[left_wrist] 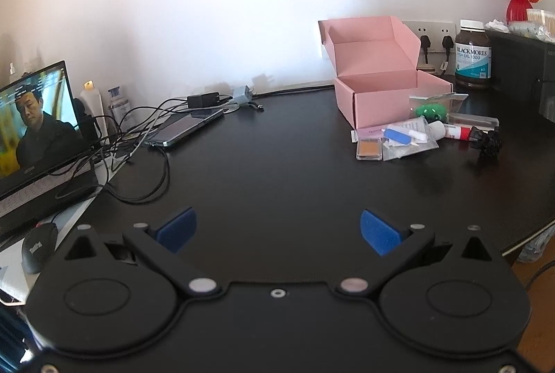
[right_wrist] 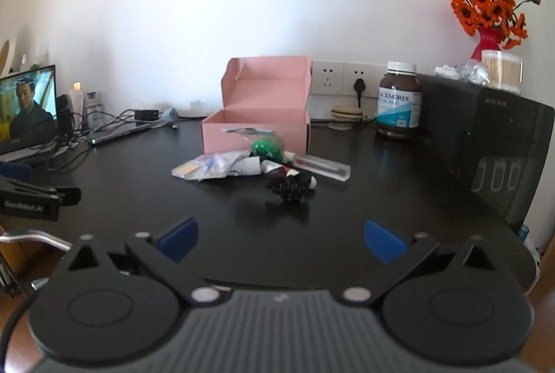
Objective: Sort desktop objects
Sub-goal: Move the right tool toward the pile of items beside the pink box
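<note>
An open pink cardboard box (left_wrist: pixel 378 95) (right_wrist: pixel 256 126) stands on the dark desk (left_wrist: pixel 277 171) with its lid up. In front of it lies a small heap: a green fuzzy toy (left_wrist: pixel 432 111) (right_wrist: pixel 267 147) in a clear bag, plastic packets (left_wrist: pixel 406 138) (right_wrist: pixel 211 166), an orange compact (left_wrist: pixel 369 149), a tube (left_wrist: pixel 454 130), a clear case (right_wrist: pixel 321 166) and a black spiky clip (left_wrist: pixel 487 145) (right_wrist: pixel 291 187). My left gripper (left_wrist: pixel 277 229) is open above bare desk, well short of the heap. My right gripper (right_wrist: pixel 281 239) is open too, facing the heap from the front edge.
A laptop (left_wrist: pixel 38 130) with tangled cables (left_wrist: pixel 138 137), a phone (left_wrist: pixel 187 128) and a mouse (left_wrist: pixel 38 248) fill the left. A brown supplement bottle (left_wrist: pixel 473 55) (right_wrist: pixel 399 99), a black cabinet (right_wrist: pixel 485 137) and a red vase of orange flowers (right_wrist: pixel 485 12) stand at the right.
</note>
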